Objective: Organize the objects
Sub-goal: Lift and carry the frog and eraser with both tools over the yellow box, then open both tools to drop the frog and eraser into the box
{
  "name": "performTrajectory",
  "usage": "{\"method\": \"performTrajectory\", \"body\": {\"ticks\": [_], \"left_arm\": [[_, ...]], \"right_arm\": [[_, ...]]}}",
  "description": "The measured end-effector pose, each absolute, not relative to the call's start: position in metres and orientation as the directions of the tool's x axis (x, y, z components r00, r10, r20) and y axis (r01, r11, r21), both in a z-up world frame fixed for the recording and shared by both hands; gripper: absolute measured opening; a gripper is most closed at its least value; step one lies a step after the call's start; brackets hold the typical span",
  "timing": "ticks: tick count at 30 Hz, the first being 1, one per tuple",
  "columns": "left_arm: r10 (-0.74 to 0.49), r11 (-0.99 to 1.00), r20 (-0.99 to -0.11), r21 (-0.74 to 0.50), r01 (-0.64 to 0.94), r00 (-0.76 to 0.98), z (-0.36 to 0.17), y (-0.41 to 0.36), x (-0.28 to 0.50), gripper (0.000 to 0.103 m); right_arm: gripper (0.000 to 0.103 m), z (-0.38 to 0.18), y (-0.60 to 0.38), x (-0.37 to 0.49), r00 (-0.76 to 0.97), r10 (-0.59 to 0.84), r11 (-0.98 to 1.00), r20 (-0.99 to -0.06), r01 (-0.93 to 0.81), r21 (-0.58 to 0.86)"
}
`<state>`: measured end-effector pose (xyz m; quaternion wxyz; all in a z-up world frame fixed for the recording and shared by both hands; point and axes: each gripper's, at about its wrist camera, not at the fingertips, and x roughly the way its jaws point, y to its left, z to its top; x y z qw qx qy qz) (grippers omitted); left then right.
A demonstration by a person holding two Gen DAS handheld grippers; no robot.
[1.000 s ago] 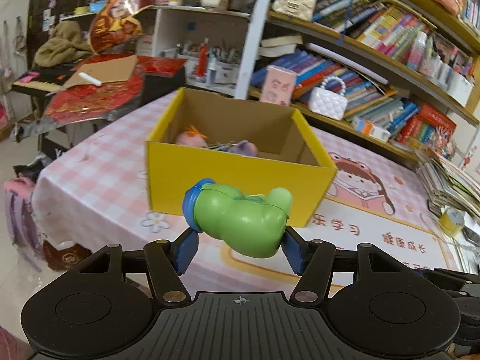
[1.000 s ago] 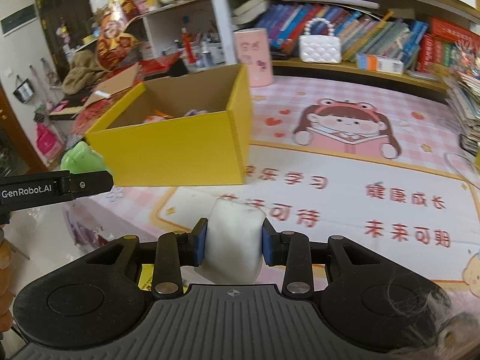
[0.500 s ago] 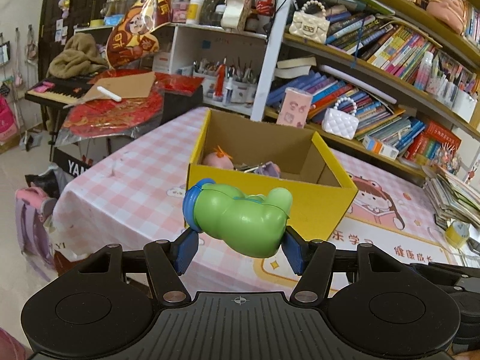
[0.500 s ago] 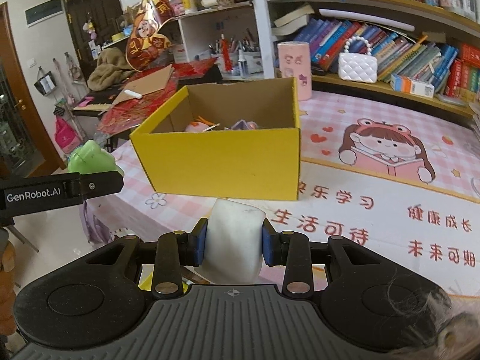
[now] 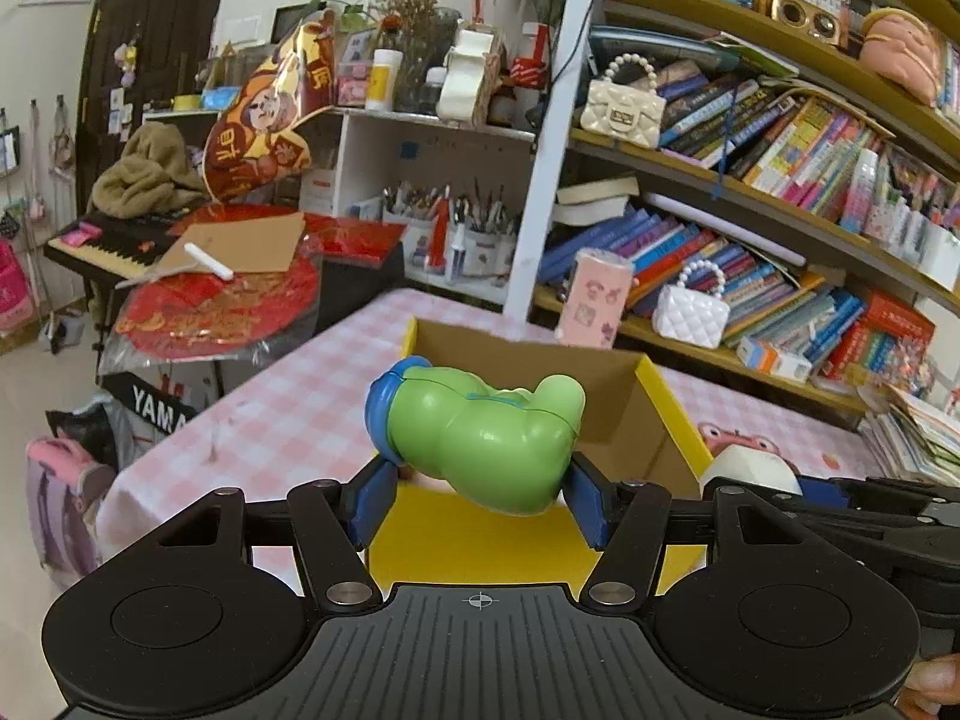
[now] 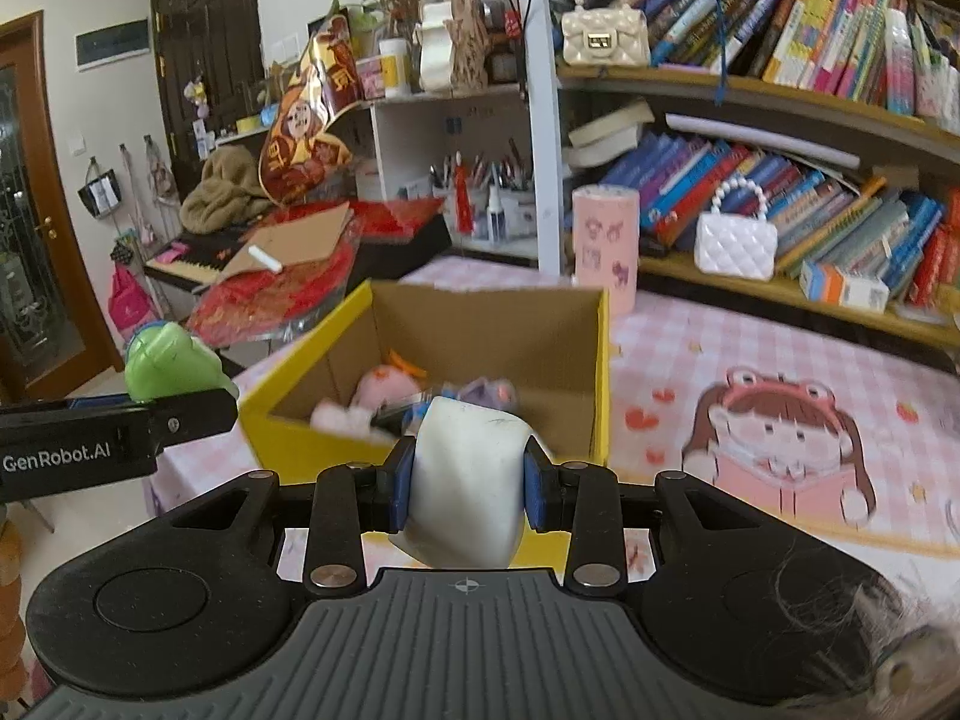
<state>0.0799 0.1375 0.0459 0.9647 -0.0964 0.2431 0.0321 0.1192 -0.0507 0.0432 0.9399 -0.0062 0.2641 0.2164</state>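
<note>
left tool (image 5: 480, 489) grips a green toy (image 5: 480, 438), right tool (image 6: 468, 483) a white block (image 6: 465, 480), both before the yellow box (image 6: 420, 360); next, likely carry over the rim and release.

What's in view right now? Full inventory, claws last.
green toy: 1, green with blue cap, held above the box's near edge
white block: 1, white, held before the box
box: 1, yellow outside, brown inside, open, on the table
small toys: several, pink and purple, inside the box
table: 1, pink checked cloth
pink cup: 1, pink, behind the box
handbags: 2, white and cream, on shelves
left claw: shut on green toy
right claw: shut on white block
</note>
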Motion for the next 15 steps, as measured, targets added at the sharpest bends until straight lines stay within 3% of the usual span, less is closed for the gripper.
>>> {"method": "performTrajectory", "body": {"ticks": [7,15], "left_arm": [[0.028,0.981,-0.481,-0.156,-0.117,0.876,0.043,0.131,0.127,0.060],[-0.021,0.993,-0.574,-0.107,-0.050,0.819,0.015,0.110,0.185,0.061]], "right_arm": [[0.032,0.041,-0.043,0.170,0.762,0.415,0.894,-0.496,-0.442,0.070],[0.032,-0.004,-0.017,0.223,0.709,0.356,0.832,-0.609,-0.537,-0.138]]}}
